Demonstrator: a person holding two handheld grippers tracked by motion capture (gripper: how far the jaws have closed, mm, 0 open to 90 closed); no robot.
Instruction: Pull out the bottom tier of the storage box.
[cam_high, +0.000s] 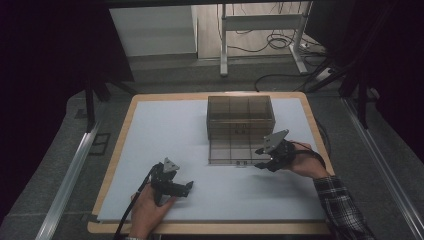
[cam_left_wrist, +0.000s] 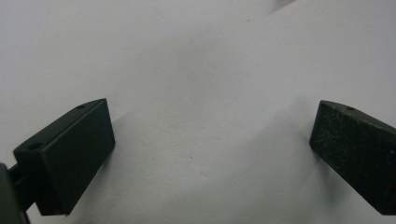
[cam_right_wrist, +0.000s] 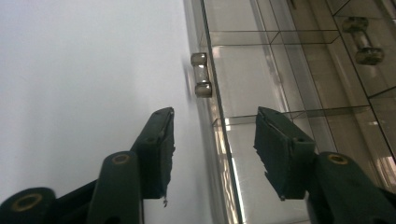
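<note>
From the high view, one smoky clear box (cam_high: 240, 118) stands on the far middle of the white counter (cam_high: 165, 130), with one drawer (cam_high: 233, 151) pulled out toward the near side. The drawer is split into compartments. Two claws are on the counter: the left claw (cam_high: 189, 186) lies near the front edge, held by a hand, well apart from the box; the right claw (cam_high: 260, 158) sits at the right near corner of the drawer.

In the left gripper view, the left claw (cam_left_wrist: 212, 144) has its two jaws spread wide over bare counter, with nothing between them.

In the right gripper view, the right claw (cam_right_wrist: 214, 149) is about half open, its jaws astride the drawer's front wall (cam_right_wrist: 223, 140) without pressing on it. One small metal knob (cam_right_wrist: 202, 74) sits on that wall just beyond the jaws; a second knob (cam_right_wrist: 362, 39) shows farther off at upper right.
</note>
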